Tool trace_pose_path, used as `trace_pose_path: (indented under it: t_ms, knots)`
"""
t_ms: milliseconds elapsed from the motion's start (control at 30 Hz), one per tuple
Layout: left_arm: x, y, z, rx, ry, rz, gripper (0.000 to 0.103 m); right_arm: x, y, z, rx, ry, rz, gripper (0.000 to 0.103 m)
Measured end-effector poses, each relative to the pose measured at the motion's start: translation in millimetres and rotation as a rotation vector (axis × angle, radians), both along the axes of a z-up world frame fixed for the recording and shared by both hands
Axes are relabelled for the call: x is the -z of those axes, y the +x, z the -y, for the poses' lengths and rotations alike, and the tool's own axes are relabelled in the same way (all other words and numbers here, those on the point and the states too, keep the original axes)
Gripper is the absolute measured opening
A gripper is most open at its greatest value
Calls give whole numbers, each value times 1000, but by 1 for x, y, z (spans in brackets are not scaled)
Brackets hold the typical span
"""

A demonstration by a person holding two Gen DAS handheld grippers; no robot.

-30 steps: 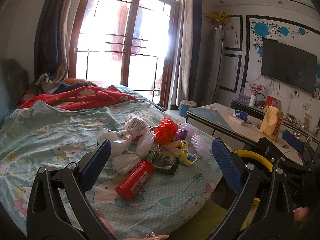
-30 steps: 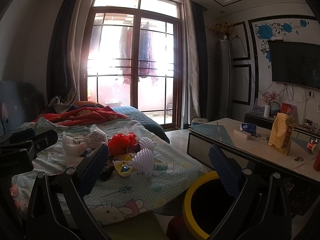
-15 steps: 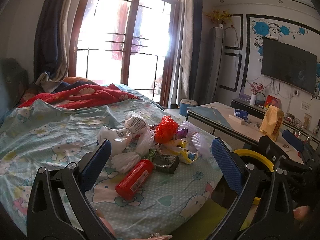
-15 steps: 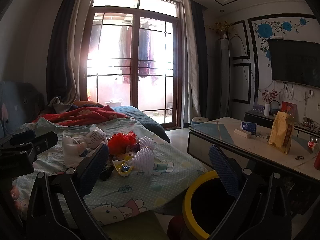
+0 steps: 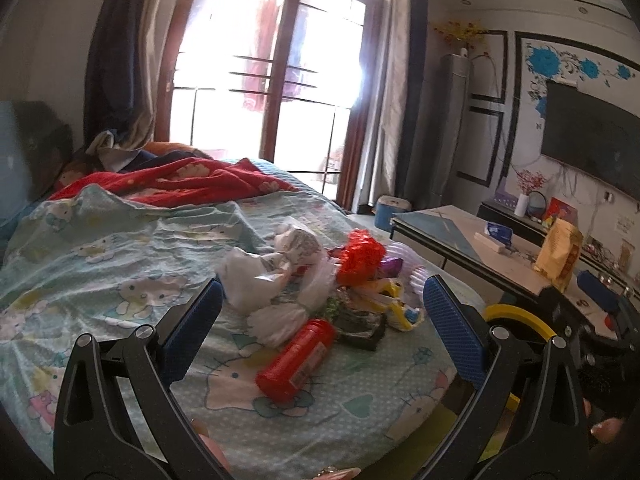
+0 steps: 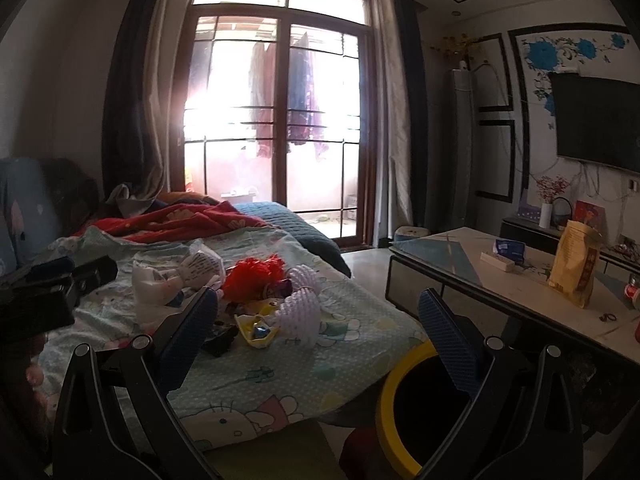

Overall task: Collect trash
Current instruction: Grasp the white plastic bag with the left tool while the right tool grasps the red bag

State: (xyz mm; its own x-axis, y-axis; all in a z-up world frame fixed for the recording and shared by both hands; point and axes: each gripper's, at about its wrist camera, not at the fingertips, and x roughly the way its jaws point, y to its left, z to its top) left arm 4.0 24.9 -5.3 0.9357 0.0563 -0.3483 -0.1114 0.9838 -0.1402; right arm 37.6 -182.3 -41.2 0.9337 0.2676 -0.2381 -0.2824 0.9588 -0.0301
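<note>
Two grippers, left gripper (image 5: 320,312) and right gripper (image 6: 318,316), fingers spread empty; one red bottle (image 5: 296,360).

Trash (image 5: 320,300) on bed (image 5: 120,280), bin (image 6: 404,408) right.

Sunlit balcony doors (image 6: 280,120); cartoon-print bed (image 5: 100,248); wall-mounted television (image 6: 596,120)

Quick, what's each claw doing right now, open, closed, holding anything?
Left claw: open, holding nothing, above the bed's trash pile.
Right claw: open, holding nothing.
</note>
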Motion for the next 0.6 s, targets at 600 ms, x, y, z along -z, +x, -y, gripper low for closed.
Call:
trace_pose_path:
  t_ms: [600]
  knots:
    - [0,12,-72,-165,-75,-43,92,-8,35,-58,-175,-42,-80,97]
